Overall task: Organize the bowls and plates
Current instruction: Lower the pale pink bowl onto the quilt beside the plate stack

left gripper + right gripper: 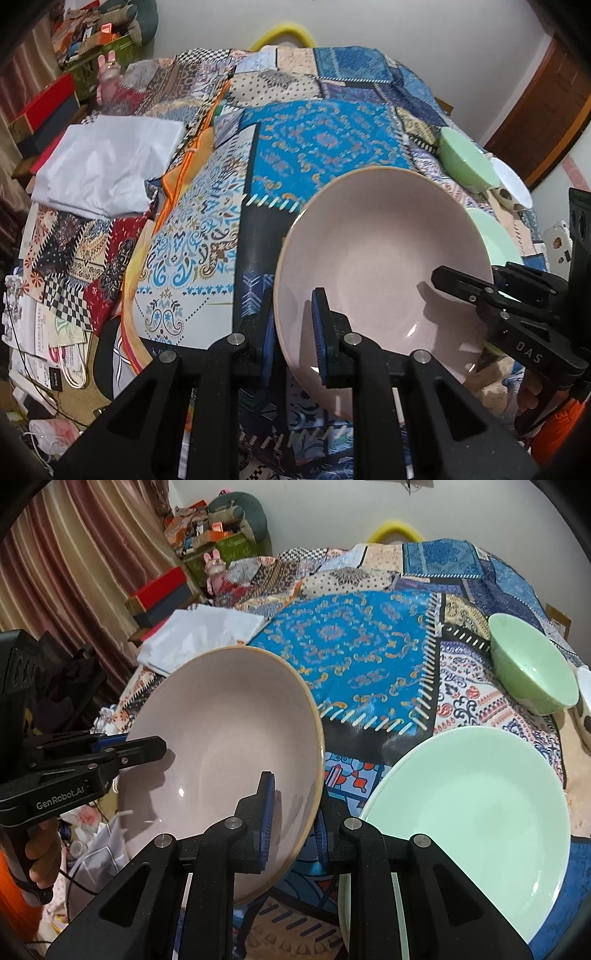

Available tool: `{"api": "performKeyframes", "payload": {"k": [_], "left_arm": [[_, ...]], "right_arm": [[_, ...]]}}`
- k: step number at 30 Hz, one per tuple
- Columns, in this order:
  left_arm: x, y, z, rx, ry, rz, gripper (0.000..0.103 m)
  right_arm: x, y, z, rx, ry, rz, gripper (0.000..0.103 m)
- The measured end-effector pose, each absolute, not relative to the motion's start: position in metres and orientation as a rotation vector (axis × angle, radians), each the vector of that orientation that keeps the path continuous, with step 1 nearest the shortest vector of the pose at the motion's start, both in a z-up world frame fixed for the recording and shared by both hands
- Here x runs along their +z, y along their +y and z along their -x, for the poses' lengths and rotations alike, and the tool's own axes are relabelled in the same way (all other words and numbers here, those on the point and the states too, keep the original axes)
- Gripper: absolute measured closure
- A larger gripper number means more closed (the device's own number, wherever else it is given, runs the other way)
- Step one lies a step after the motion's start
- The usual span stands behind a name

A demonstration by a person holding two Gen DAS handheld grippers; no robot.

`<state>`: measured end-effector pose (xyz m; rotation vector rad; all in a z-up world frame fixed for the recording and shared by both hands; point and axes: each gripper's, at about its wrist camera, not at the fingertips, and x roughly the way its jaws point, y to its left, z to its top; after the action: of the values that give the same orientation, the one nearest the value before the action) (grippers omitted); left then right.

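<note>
Left wrist view: we hold the pink bowl (pixel 373 266) tilted above the patchwork bed (pixel 325 144), left claw (pixel 295 332) and right claw (pixel 295 816) each pinching opposite rims; the green plate (pixel 476 812) lies just beside, on our right.

Soft, even indoor light fills both views, bright enough to keep colours clear. Small white glints sit low inside the pink bowl (pixel 384 258), and the gripper fingers cast faint grey shadows across its inner wall. The fisheye lens bows the patchwork cloth (pixel 354 646) and leaves black corners (strongest far left). Far clutter is slightly soft; near parts are sharp.
</note>
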<state>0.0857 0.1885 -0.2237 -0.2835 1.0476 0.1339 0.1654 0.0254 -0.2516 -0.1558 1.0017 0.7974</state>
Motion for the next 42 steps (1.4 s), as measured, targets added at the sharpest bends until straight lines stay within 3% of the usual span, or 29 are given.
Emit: {"api": "performKeyframes", "payload": {"k": [18, 31, 36, 42], "left_arm": [[-0.235, 0.192, -0.093, 0.099, 1.050, 0.298, 0.085], [-0.198, 0.189, -0.084, 0.153, 0.974, 0.251, 0.084], [-0.172, 0.173, -0.084, 0.151, 0.909, 0.211, 0.066], [-0.139, 0.149, -0.091, 0.138, 0.814, 0.176, 0.042]], "right_arm": [[-0.264, 0.030, -0.173, 0.779, 1.036, 0.200, 0.082], [-0.232, 0.004, -0.172, 0.767, 0.960, 0.134, 0.081], [-0.211, -0.015, -0.173, 0.751, 0.898, 0.115, 0.076], [-0.183, -0.047, -0.180, 0.697, 0.810, 0.088, 0.061]]}}
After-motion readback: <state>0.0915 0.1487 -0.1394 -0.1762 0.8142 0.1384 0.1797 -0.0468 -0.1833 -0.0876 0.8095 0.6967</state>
